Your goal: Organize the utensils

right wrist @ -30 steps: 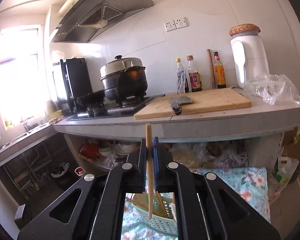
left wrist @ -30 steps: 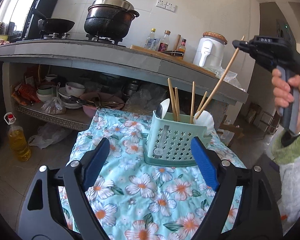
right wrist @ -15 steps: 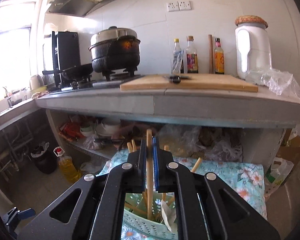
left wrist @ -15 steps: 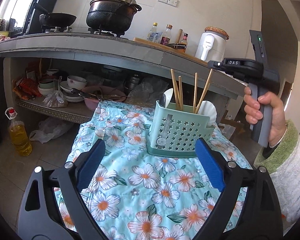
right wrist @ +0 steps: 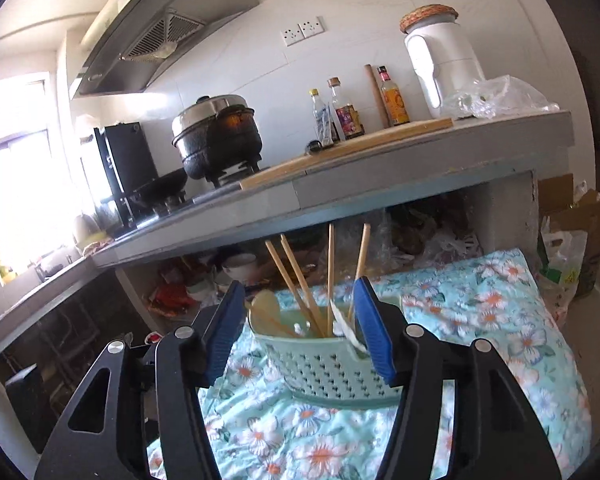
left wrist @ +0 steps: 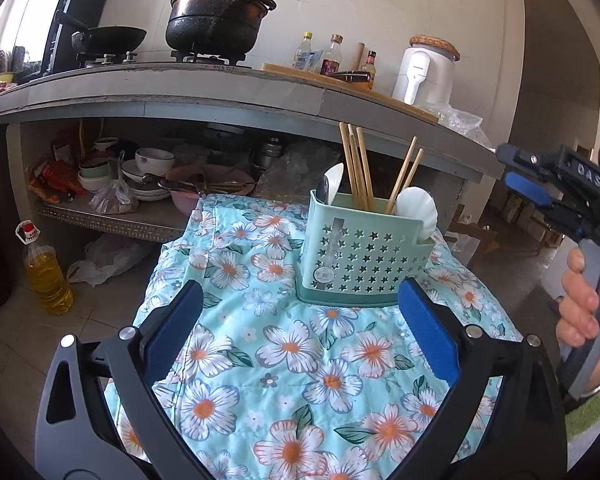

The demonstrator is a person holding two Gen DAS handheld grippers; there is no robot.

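A mint green utensil basket (left wrist: 364,256) with star holes stands on a floral cloth (left wrist: 292,360). It holds several wooden chopsticks (left wrist: 358,168), a white spoon (left wrist: 418,208) and a metal spoon (left wrist: 328,190). My left gripper (left wrist: 300,336) is open and empty, just in front of the basket. My right gripper (right wrist: 298,330) is open and empty, above and in front of the basket (right wrist: 328,368); it also shows at the right in the left wrist view (left wrist: 532,184). The chopsticks (right wrist: 300,280) stand between its fingers in the right wrist view.
A grey counter (left wrist: 220,92) behind carries a black pot (left wrist: 216,12), a wok (left wrist: 108,38), bottles (left wrist: 332,56), a cutting board (right wrist: 340,152) and a white appliance (left wrist: 424,68). Bowls (left wrist: 152,160) sit on the shelf below. An oil bottle (left wrist: 46,272) stands on the floor.
My right gripper lowered a chopstick into the basket, opened and let it go, then drew back to the right. My left gripper stayed open and hardly moved.
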